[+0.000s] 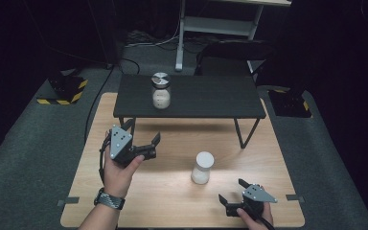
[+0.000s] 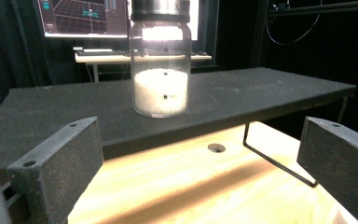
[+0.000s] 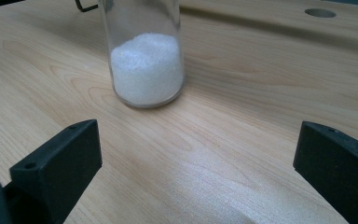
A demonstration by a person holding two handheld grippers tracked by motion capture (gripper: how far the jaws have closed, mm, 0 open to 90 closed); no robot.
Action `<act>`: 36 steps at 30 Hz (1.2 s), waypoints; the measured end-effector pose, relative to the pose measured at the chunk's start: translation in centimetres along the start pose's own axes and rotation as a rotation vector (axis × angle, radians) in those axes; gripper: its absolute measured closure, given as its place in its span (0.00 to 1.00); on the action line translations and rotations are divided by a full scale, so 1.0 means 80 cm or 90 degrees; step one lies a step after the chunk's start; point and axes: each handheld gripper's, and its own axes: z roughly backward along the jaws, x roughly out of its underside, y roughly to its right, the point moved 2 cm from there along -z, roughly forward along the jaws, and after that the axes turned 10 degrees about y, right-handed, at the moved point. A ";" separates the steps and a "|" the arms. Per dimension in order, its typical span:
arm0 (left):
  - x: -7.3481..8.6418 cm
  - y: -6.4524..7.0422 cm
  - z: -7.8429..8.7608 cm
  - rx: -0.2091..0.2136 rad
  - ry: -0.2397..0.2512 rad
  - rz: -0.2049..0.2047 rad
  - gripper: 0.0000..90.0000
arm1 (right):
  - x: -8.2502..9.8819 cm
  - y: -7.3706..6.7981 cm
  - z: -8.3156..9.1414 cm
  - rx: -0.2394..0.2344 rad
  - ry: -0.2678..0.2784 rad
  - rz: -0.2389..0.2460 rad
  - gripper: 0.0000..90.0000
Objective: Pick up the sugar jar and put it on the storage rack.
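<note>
Wooden table (image 1: 172, 201) with a little black shelf (image 1: 211, 98) standing on its far part. One jar (image 1: 161, 91) with a metal lid stands on the shelf. Another jar (image 1: 202, 167) of white grains stands on the wood. The left gripper (image 1: 143, 139) and the right gripper (image 1: 232, 191) each have their fingers wide apart, holding nothing.

You've got two clear glass jars, both upright and part-filled with white granules. The lidded jar (image 1: 161, 91) with a silver metal cap stands on the black shelf (image 1: 211, 98), toward its left end. The white-capped jar (image 1: 202, 168) stands on the wooden table (image 1: 163, 191) in front of the shelf, well apart from the other.
</note>
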 end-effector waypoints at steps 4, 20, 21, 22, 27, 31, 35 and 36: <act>0.012 -0.001 0.009 0.004 -0.009 0.006 0.00 | 0.000 0.000 0.000 0.000 0.000 -0.001 0.01; 0.064 -0.001 0.048 0.025 -0.026 0.028 0.00 | 0.000 -0.001 0.000 0.002 -0.002 0.004 0.01; 0.067 0.000 0.050 0.024 -0.028 0.032 0.00 | -0.001 -0.002 0.000 0.002 -0.002 0.004 0.01; 0.067 0.000 0.050 0.024 -0.028 0.032 0.00 | -0.001 -0.002 0.000 0.002 -0.002 0.004 0.01; 0.078 0.002 0.059 0.029 -0.038 0.041 0.00 | -0.001 -0.002 -0.001 0.003 -0.003 0.004 0.01; 0.087 0.004 0.066 0.033 -0.056 0.036 0.00 | -0.001 -0.002 -0.001 0.003 -0.004 0.005 0.01; 0.097 0.005 0.073 0.032 -0.072 0.041 0.00 | -0.001 -0.002 -0.001 0.003 -0.004 0.007 0.01; 0.101 0.005 0.076 0.032 -0.078 0.042 0.00 | -0.001 -0.003 -0.001 0.003 -0.005 0.008 0.01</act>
